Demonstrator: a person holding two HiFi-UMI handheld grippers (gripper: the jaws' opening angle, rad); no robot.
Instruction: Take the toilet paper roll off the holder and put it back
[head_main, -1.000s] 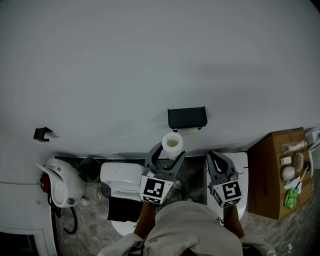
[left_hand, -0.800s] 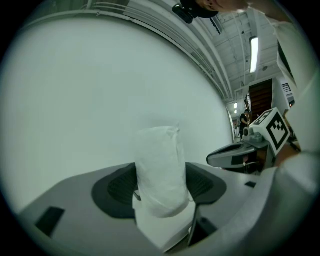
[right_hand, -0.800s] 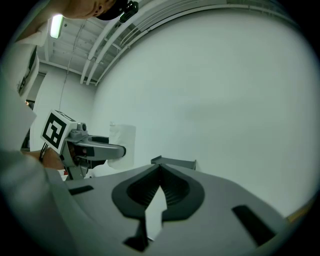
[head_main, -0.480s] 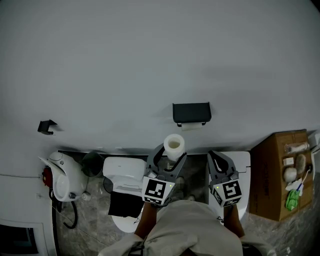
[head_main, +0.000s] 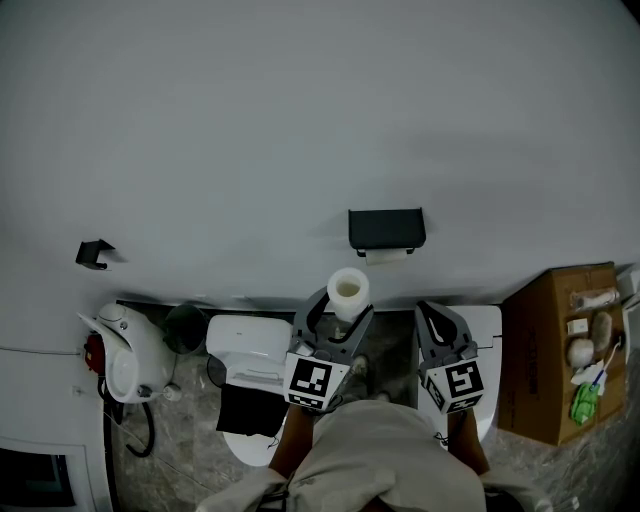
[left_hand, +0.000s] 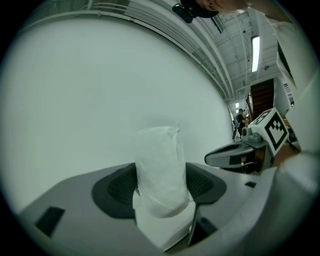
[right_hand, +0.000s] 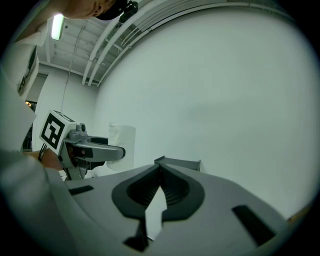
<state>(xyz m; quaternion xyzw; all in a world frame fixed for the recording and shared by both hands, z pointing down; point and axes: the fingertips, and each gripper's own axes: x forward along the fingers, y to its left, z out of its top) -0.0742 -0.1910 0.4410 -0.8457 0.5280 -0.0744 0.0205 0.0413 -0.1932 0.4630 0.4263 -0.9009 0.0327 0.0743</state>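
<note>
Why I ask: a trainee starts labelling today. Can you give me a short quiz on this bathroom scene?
1. True or false: the white toilet paper roll sits on the black wall-mounted holder.
2. Pick one. The right gripper is: A) shut on the roll; B) shut with nothing between its jaws; C) wide open.
3. Fill the gap: the roll is clamped in the ____ gripper.

Key
1. False: it is held below the holder and apart from it.
2. B.
3. Left: the left gripper has its jaws closed on the roll.
</note>
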